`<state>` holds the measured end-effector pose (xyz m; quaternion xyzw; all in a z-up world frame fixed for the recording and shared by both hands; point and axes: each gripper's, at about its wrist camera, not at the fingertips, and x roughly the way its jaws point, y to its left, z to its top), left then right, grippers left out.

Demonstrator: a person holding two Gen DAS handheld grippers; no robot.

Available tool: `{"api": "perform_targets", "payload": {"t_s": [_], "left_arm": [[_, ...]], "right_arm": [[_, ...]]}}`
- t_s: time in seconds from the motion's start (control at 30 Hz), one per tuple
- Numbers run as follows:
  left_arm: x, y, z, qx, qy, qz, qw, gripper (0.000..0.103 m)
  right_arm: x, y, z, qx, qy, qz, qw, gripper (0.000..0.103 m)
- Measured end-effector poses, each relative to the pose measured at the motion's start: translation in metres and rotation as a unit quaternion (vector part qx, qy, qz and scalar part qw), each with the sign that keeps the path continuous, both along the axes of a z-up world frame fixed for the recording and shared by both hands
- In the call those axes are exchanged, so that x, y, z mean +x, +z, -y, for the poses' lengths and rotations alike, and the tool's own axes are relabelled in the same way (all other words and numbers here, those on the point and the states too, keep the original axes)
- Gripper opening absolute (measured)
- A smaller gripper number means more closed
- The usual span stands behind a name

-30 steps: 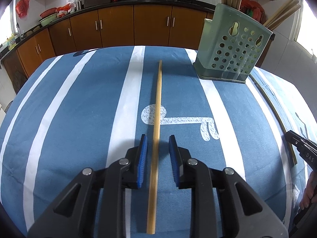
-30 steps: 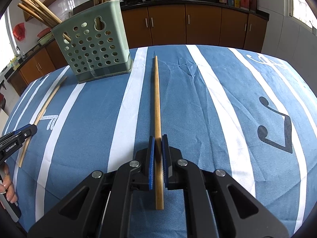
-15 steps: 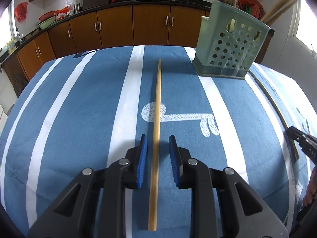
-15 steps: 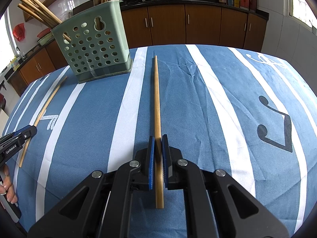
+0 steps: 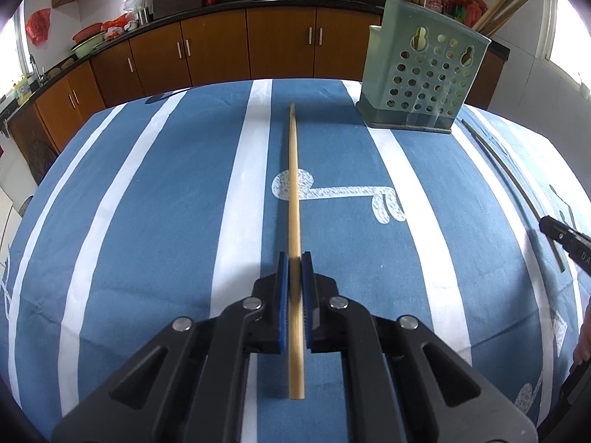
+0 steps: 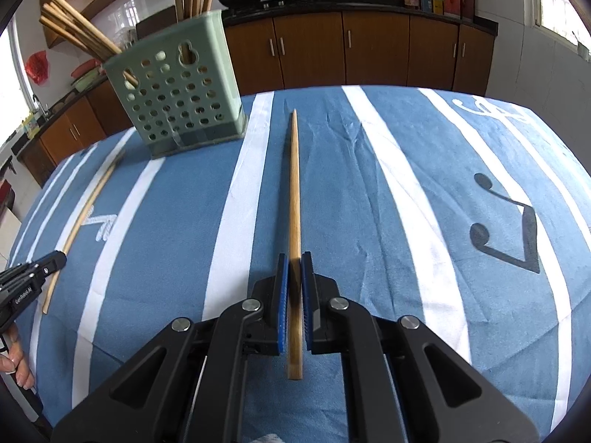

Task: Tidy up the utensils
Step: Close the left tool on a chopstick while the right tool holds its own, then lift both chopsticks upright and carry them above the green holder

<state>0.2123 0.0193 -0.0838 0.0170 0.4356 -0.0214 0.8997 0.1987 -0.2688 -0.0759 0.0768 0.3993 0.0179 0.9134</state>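
Two grippers, each clamped on a chopstick lying on the striped blue tablecloth [image 5: 155, 192] — left gripper [image 5: 294, 258] on the left chopstick [image 5: 293, 184], right gripper [image 6: 294, 258] on the right chopstick [image 6: 294, 184]; green perforated holder [image 6: 177, 88] behind. Lettering on the left gripper's side is too small to read.

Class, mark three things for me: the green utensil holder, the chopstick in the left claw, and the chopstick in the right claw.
green utensil holder [image 5: 424, 81], left wrist view, perforated front wall.
left chopstick [image 5: 293, 184], left wrist view, mid-shaft.
right chopstick [image 6: 294, 192], right wrist view, mid-shaft.
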Motion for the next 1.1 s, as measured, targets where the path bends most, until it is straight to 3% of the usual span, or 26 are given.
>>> {"api": "perform_targets", "payload": {"t_s": [0.33, 0.77, 1.1], "left_arm": [[-0.014, 0.04, -0.002, -0.013, -0.011, 0.041, 0.999, 0.008], [-0.015, 0.051, -0.002, -0.011, -0.017, 0.047, 0.9987, 0.008], [-0.024, 0.097, -0.006, -0.034, -0.011, 0.114, 0.9928, 0.008]], "right_arm": [[-0.013, 0.042, 0.009, 0.008, -0.004, 0.062, 0.998, 0.008], [-0.016, 0.052, 0.014, 0.013, -0.01, 0.08, 0.997, 0.008], [-0.017, 0.07, 0.016, 0.02, -0.011, 0.103, 0.994, 0.008]]}}
